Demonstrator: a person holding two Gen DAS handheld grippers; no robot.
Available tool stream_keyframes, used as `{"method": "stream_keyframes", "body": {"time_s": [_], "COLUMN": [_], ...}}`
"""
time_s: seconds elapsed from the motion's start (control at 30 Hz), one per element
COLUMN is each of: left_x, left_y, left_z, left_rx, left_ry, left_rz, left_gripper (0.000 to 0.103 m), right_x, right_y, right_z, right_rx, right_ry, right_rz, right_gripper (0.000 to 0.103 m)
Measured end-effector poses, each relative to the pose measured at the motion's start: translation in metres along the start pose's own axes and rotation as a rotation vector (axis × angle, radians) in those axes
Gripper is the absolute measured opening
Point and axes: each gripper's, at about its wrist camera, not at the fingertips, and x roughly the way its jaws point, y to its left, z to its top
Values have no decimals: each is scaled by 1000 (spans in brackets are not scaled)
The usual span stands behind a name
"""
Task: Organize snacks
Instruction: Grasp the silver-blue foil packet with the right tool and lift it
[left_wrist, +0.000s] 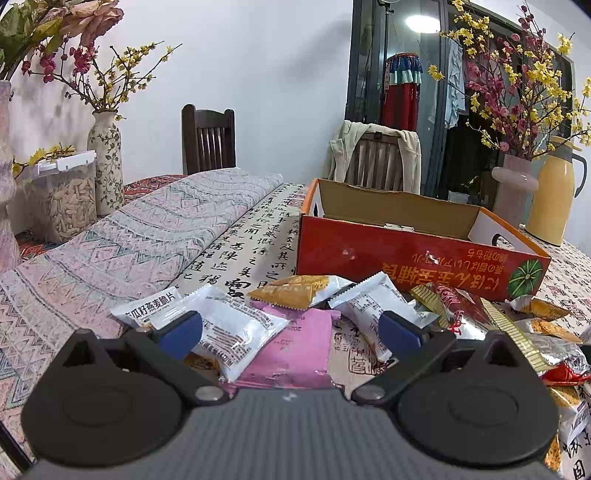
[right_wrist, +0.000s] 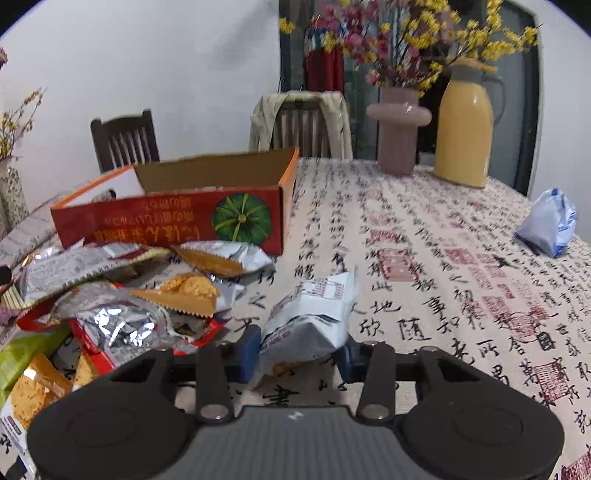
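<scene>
Judging from how things lie, the sorting has barely begun. The red cardboard box (right_wrist: 173, 218) stands open on the worktop (right_wrist: 424, 258), and as far as its visible inside shows, no packets are in it yet. A heap of snack packets (right_wrist: 122, 295) lies loose just in front of it, so nearly all of the work is left. The right gripper (right_wrist: 299, 350) has its jaws pinched on a white snack packet (right_wrist: 314, 314), which stands crumpled between the blue pads, close to the heap's edge. The left gripper (left_wrist: 291, 328) hangs with jaws wide apart over a pink packet (left_wrist: 295, 343) and a white one (left_wrist: 236, 332), gripping nothing.
</scene>
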Motion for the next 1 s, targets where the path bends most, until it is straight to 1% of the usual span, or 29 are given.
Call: {"method": "stream_keyframes", "body": {"time_s": [0.03, 0.17, 0.4, 0.77, 1.0], "left_x": [0, 0, 1, 1, 1], "left_y": [0, 0, 1, 1, 2], "left_z": [0, 0, 0, 0, 0], "left_rx": [0, -1, -3, -6, -7], "left_ry": [-1, 0, 7, 11, 11], "left_rz": [0, 1, 0, -5, -6], "left_gripper": [103, 103, 103, 103, 103], "right_x": [-3, -8, -9, -29, -37], "right_y": [1, 1, 0, 0, 3], "right_z": [-1, -2, -3, -8, -10], "right_rx": [5, 22, 31, 29, 24], "right_ry": [-19, -72, -91, -154, -176], "right_rz": [-1, -9, -18, -18, -15], "right_gripper": [23, 23, 23, 22, 21]}}
